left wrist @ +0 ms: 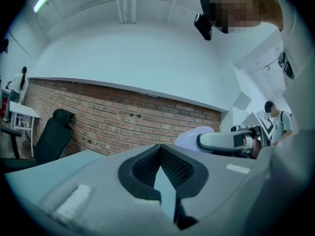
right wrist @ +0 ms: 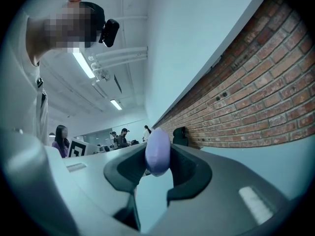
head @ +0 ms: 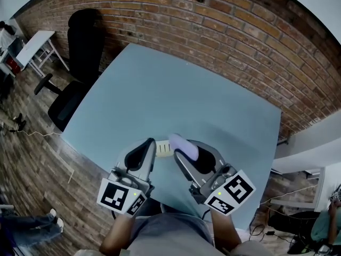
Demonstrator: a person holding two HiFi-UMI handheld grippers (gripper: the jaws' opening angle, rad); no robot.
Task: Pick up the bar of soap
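**Lavender soap up in the right tool, left tool pinched shut**

Head view first: a pale blue worktop runs out ahead to a brick wall, and a broad stretch of it lies between that wall and the tools. Its left edge slants past one black office chair; its right corner stops just short of the wall. Wood floor wraps the near left side, and one white table sits well apart at far left. Two tools sit low in frame, side by side, near the worktop's closest edge. The left tool carries nothing. The right tool has the one bar of soap at its tips. Each cube shows square black-and-white markers, the only print that reads.

Left gripper view now: the tips meet in a point, with worktop showing through the gap below them. Off to the right, the soap hangs against the brickwork in the other tool. Two people stand far off, one at each side.

Right gripper view: the pads press both sides of the soap bar, set on edge, with worktop showing underneath. A few people stand well back.
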